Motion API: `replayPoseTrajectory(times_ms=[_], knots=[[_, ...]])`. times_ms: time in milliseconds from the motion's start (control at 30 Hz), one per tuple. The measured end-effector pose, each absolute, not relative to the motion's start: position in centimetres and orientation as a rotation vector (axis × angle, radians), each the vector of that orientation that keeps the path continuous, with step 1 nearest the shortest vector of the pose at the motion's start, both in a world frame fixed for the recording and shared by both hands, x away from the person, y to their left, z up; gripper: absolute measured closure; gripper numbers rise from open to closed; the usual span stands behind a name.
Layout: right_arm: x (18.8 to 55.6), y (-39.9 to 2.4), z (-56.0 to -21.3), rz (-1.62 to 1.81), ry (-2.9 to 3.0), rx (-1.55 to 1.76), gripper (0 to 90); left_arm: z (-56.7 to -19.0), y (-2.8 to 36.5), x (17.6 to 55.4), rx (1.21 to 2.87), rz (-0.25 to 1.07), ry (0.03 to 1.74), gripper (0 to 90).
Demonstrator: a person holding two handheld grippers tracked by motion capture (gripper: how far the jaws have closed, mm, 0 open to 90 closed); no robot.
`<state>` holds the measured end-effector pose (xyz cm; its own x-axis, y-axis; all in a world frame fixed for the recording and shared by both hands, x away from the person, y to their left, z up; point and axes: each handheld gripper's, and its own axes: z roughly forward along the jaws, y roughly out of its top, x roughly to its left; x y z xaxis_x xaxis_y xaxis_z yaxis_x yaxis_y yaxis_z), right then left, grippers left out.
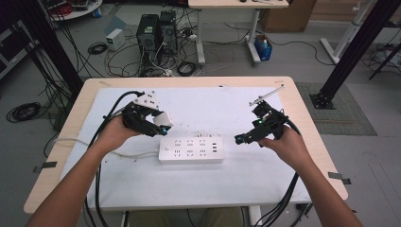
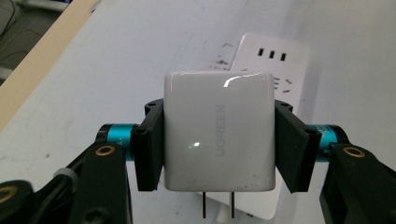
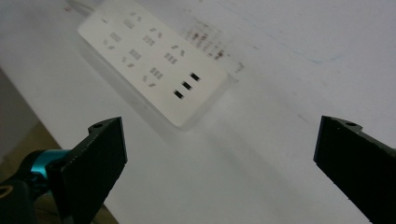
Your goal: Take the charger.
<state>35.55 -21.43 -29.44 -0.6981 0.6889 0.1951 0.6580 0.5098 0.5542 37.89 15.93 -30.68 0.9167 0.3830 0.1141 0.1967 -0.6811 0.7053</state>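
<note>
The left gripper (image 1: pixel 161 124) holds a white wall charger (image 2: pixel 218 130), its two black jaws pressed flat against the charger's opposite sides. In the left gripper view the word "UGREEN" reads in pale grey letters up the charger's glossy face, and two metal prongs stick out of its lower end, bare and in the air. In the high view the charger (image 1: pixel 164 118) hangs above the table (image 1: pixel 302 118), just beyond the far left corner of the power strip and not touching it.

The white power strip (image 1: pixel 191 150) lies flat near the middle of the table, its long sides running along the table's near edge, on a white sheet that covers most of the wooden top. Its face carries two rows of wall sockets and, at its right end, three small dark slots that look like USB ports; no lettering on it can be read. A white cord (image 1: pixel 132 153) leaves its left end toward the table's left edge.

The right gripper (image 1: pixel 242 137) hovers just off the strip's right end, apart from it. In the right gripper view its jaws stand wide with nothing between them, and the strip (image 3: pixel 154 65) lies blurred beyond them. Faint dark smudges mark the sheet beside the strip.
</note>
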Motion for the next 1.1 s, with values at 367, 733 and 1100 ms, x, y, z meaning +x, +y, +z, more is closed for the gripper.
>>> replayPoseTrajectory(times_ms=[367, 733, 1100], knots=[[34.9, -19.7, -29.6, 1.067, 2.694, 1.265, 2.0, -30.2, 11.5, 35.9, 2.342, 0.298, 0.227, 42.6], [35.0, -18.5, -30.2, 1.258, 2.719, 1.367, 4.2, -29.9, 7.3, 34.8, 2.333, 0.280, 0.124, 42.6], [35.7, -18.1, -30.5, 1.390, 2.725, 1.431, 17.9, -30.3, 5.3, 34.6, 2.343, 0.283, 0.093, 42.5]])
